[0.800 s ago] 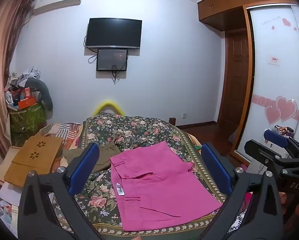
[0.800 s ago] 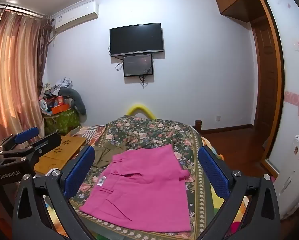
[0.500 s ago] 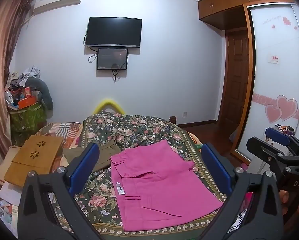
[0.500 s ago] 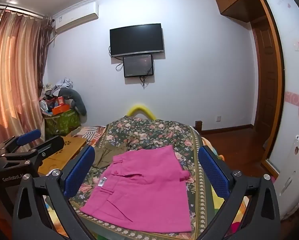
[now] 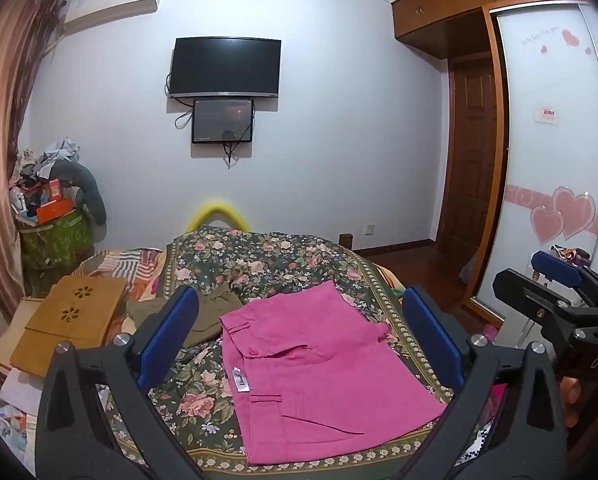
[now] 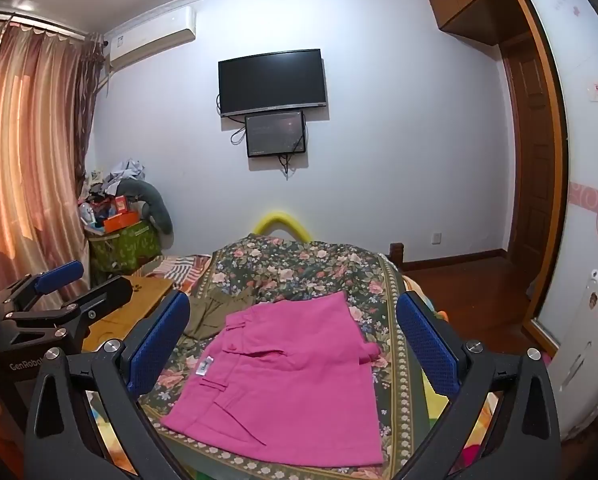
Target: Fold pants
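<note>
Both claws stand released: my left gripper [image 5: 299,340] and right gripper [image 6: 293,344] have their blue pads spread wide, holding nothing, raised clear of the bed. I see the pink pants [image 5: 319,376] lying folded and flat on the near part of the floral bedspread [image 5: 259,256], white tag up. Olive-brown clothing [image 5: 207,316] sits just left of them, touching

The left black two-finger gripper with blue padded fingers [image 5: 299,336] is held level, its fingers spread wide apart and holding nothing. The right black gripper with matching blue pads [image 6: 293,340] sits alongside it, equally wide open and empty, both pointing forward.
</note>
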Motion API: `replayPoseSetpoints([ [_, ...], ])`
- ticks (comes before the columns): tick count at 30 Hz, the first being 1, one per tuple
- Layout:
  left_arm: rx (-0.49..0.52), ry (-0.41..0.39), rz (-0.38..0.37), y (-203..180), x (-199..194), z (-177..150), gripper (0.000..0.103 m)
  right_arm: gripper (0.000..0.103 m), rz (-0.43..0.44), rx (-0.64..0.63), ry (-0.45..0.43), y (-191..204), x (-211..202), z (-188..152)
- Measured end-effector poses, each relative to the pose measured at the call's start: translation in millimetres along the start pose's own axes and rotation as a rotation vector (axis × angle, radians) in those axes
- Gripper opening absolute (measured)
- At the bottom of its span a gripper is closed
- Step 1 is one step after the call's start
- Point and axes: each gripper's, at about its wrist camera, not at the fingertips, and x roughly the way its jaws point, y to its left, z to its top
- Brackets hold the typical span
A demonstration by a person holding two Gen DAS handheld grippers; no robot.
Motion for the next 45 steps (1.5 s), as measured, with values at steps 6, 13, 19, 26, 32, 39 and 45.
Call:
replayPoseSetpoints([
  [6, 0.011, -0.003, 0.006, -1.9, -0.9, 3.0, 0.103, 0.103, 0.0, 0.005, 0.002, -1.3, 0.9, 1.1],
  [13, 0.006, -0.004, 0.008, -3.5, -1.1, 5.4, 0.103, 0.103, 0.001, 0.006, -0.001, -0.2, 1.3, 4.4],
  [19, 0.008, -0.005, 0.006, -4.6, -0.3, 6.8, 0.103, 0.103, 0.0, 0.009, 0.0, 0.8, 2.6, 7.2],
  [26, 0.009, -0.006, 0.008, -4.7, -2.3, 6.5, 0.103, 0.103, -0.001, 0.007, -0.004, -2.3, 0.5, -0.3],
  [32, 0.007, -0.005, 0.009, -5.2, -3.4, 9.0, 0.103, 0.103, -0.001, 0.008, -0.002, -1.9, 0.5, 0.1],
  [39, 0.013, -0.009, 0.01, -6.2, -2.3, 8.4, 0.103, 0.103, -0.001, 0.008, -0.003, -2.4, 0.4, 0.3],
  [45, 0.014, -0.011, 0.01, -6.2, -2.8, 7.2, 0.103, 0.103, -0.001, 0.009, -0.003, -2.4, 0.3, 0.5],
])
